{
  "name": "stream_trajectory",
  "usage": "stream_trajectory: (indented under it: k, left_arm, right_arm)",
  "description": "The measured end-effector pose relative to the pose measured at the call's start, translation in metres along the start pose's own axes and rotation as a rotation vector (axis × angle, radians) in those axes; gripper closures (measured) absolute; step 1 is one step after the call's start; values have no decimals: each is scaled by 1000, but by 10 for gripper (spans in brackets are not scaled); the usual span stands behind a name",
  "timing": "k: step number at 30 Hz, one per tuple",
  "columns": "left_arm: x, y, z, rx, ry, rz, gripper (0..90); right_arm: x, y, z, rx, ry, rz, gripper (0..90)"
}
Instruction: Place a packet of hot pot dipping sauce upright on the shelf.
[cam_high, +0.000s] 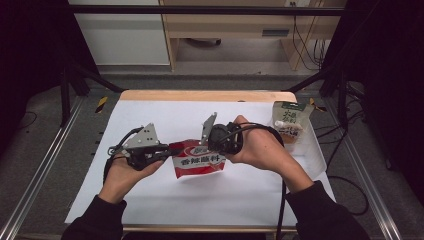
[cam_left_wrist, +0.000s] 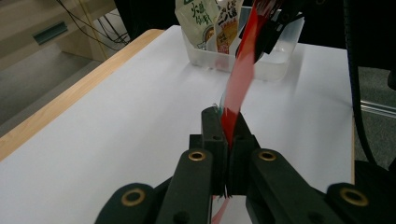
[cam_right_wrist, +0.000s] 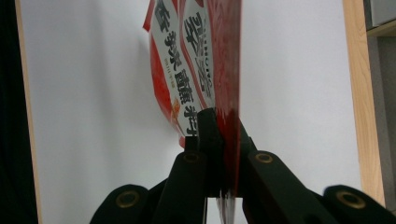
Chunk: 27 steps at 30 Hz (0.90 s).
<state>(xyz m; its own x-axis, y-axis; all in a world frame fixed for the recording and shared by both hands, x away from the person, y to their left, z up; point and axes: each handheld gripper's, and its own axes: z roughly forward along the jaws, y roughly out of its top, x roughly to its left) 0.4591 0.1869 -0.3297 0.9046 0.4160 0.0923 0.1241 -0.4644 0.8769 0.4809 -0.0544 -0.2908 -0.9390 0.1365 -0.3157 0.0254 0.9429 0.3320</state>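
A red and white seasoning packet hangs above the white table sheet, stretched between both grippers. My left gripper is shut on the packet's upper left corner. My right gripper is shut on its top edge near the right corner. In the left gripper view the jaws pinch the red edge of the packet, which runs up to the right gripper. In the right gripper view the jaws clamp the packet, its printed face turned left.
A clear plastic bin stands at the table's right side with a green-and-white packet upright in it; in the left gripper view the bin holds two packets. The white sheet covers a wooden table.
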Motion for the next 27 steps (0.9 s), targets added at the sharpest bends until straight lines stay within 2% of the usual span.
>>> stream_trajectory:
  k: [4, 10, 15, 18, 20, 25, 27]
  left_arm:
    - [1, -4, 1, -18, 10, -20, 808]
    - [2, -9, -3, -59, 59, -53, 487]
    - [1, -19, -8, -60, 87, -75, 351]
    - [1, -32, -10, -40, 112, -96, 276]
    - [0, -44, -11, -17, 143, -96, 249]
    - [1, -78, -14, 30, 175, -143, 173]
    - [3, -91, -16, 21, 192, -175, 161]
  right_arm:
    - [-1, 1, -3, 5, -6, -12, 895]
    - [-6, 1, -8, 20, -15, -8, 896]
    - [-15, -5, -17, 20, -29, 17, 896]
    - [-21, -8, -25, 17, -34, 39, 896]
    - [-24, -11, -31, 16, -42, 50, 896]
    - [-32, -20, -49, 20, -55, 82, 896]
    - [-34, -25, -56, 27, -62, 96, 896]
